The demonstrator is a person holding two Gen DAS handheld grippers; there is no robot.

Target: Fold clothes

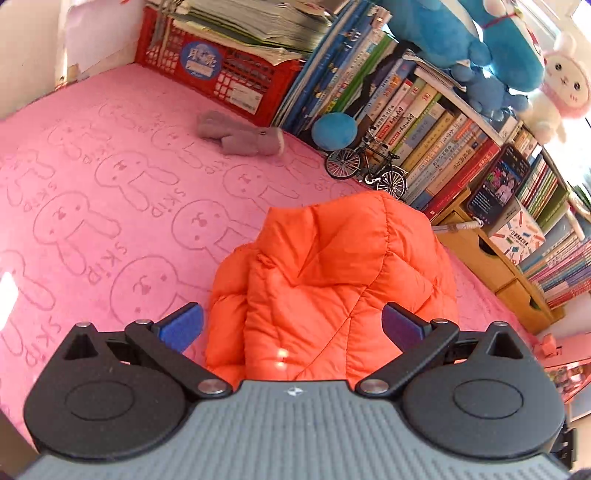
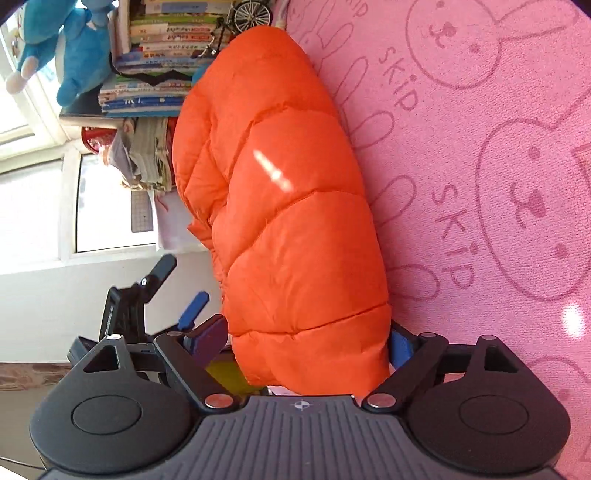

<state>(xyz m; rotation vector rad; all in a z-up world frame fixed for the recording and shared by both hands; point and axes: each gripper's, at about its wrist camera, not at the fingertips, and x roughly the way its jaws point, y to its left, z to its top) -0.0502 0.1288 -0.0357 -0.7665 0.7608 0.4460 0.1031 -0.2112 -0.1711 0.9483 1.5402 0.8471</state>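
An orange puffer jacket [image 1: 332, 266] lies folded into a thick bundle on a pink blanket [image 1: 110, 192] printed with rabbits. My left gripper [image 1: 291, 317] hovers above the near end of the bundle, open, with its blue pads [image 1: 181, 325] apart and nothing between them. In the right wrist view, which is rolled on its side, the jacket [image 2: 280, 206] runs away from my right gripper [image 2: 304, 338]. Its jaws stand wide on either side of the jacket's near end. The left gripper [image 2: 177, 288] shows beside the jacket there, lifted off it.
A grey mitten [image 1: 240, 134] lies on the blanket near a red crate [image 1: 207, 70] of papers. A row of books [image 1: 424, 122], a model bicycle [image 1: 365, 166], a blue ball [image 1: 334, 129], plush toys [image 1: 461, 33] and wooden drawers [image 1: 491, 266] line the far and right sides.
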